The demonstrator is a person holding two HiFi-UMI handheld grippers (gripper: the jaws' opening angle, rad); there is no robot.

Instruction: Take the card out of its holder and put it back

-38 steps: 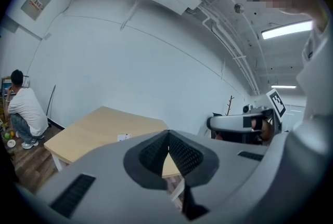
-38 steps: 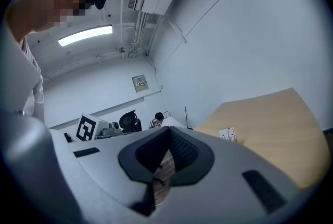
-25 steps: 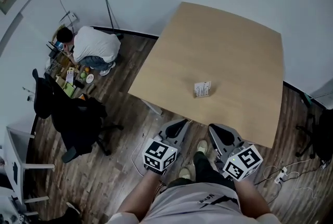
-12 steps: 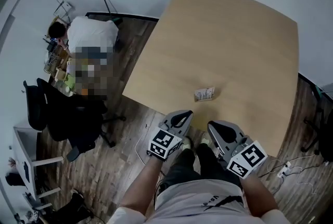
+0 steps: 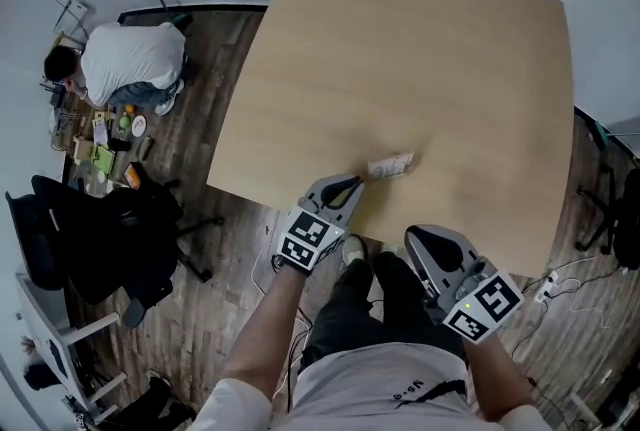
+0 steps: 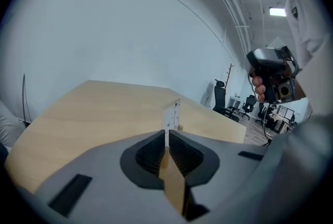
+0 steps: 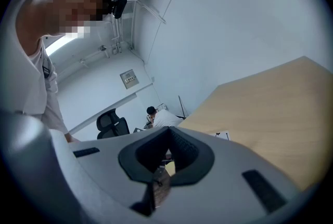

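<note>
Centre frame: left gripper (image 5: 350, 185), jaws closed and empty, just beside upright card (image 5: 390, 165) on surface (image 5: 420, 49). Lower right: right gripper (image 5: 418, 239), jaws closed, empty.

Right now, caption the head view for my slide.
Left gripper poised beside the card holder on the table; right gripper back at its near edge.

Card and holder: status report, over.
Left gripper shut, empty, just short of card. Right gripper shut, empty, at table edge. Card upright in holder. Nothing between.
</note>
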